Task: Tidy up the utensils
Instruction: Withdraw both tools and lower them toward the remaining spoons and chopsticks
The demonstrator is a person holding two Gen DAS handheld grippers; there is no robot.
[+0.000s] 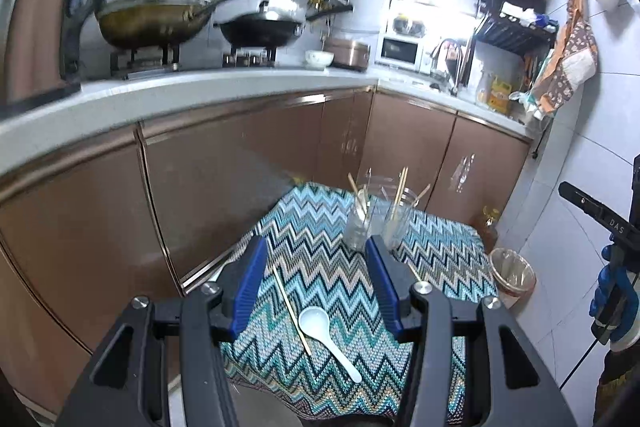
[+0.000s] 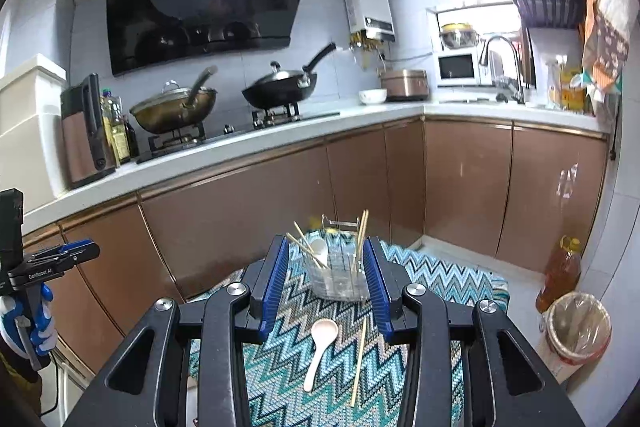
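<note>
Left wrist view: spoon (image 1: 326, 337) lies on the zigzag cloth (image 1: 320, 267), bowl away, handle toward the camera, beside a chopstick (image 1: 291, 311) (another is half hidden); both grippers' jaws apart, empty.

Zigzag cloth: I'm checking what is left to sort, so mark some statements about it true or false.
1. A white spoon lies loose on the cloth. True.
2. Both clear cups are empty. False: they hold chopsticks, and one also holds a spoon.
3. A loose chopstick lies beside the spoon. True.
4. The right gripper holds the spoon. False: its jaws are open and empty.
5. The left gripper grips a cup. False: its jaws are open, with nothing between them.
</note>
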